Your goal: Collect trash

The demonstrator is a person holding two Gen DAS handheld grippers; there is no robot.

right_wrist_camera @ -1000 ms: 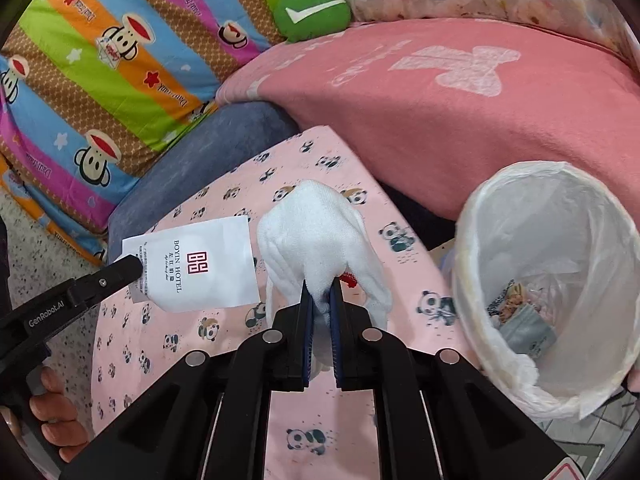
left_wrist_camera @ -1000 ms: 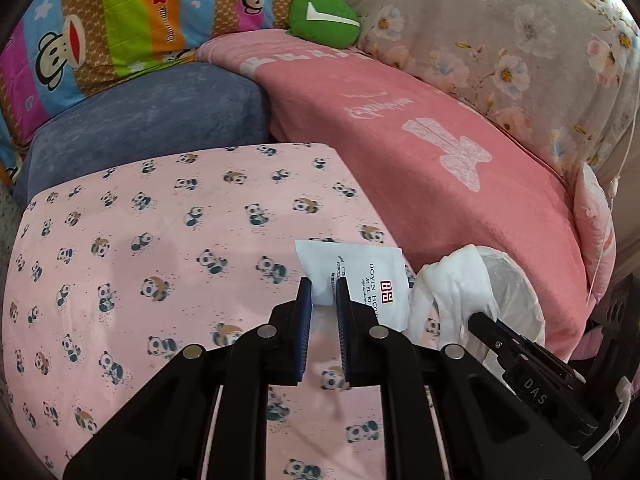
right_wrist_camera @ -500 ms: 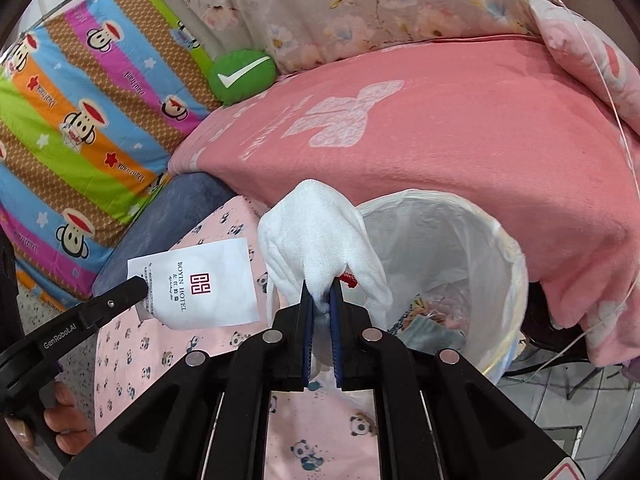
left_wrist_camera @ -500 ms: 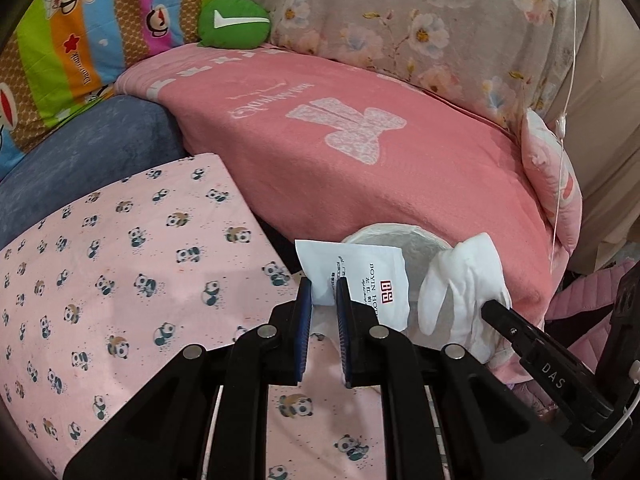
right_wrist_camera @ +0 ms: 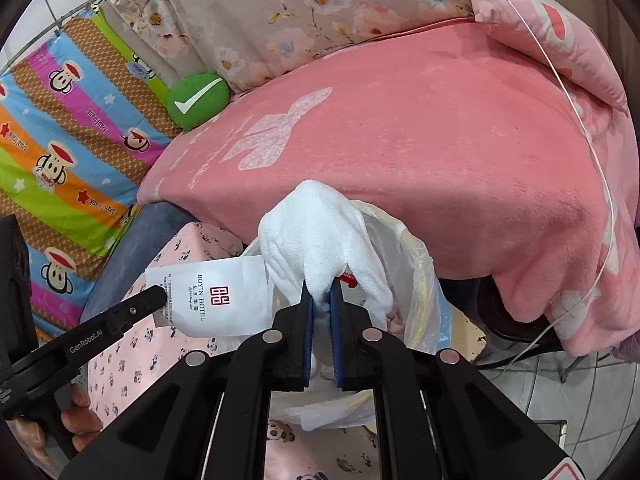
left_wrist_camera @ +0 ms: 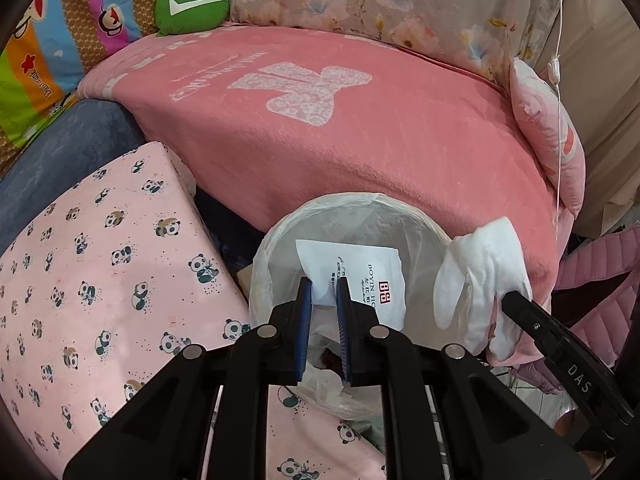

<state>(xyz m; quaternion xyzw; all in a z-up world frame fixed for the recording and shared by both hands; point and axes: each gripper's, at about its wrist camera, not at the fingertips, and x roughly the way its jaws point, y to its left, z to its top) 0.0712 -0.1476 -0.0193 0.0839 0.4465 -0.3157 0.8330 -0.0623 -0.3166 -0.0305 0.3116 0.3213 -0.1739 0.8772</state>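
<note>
White printed packet [left_wrist_camera: 362, 280] pinched in left hand-held gripper [left_wrist_camera: 323, 285], white glove [right_wrist_camera: 320, 236] clamped in right [right_wrist_camera: 320, 292]

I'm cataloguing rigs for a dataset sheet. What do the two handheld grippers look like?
Both are matte black. The left gripper and right gripper each have two blue-padded fingers on linkage arms with silver pivot pins. White lettering marks their sides: "GenRobot.AI" on the left, "DAS" on the right.

Pink blanket [left_wrist_camera: 400, 152] covers the bed; green cushion [left_wrist_camera: 192, 6] and pink pillow [left_wrist_camera: 548, 136] lie on it.
</note>
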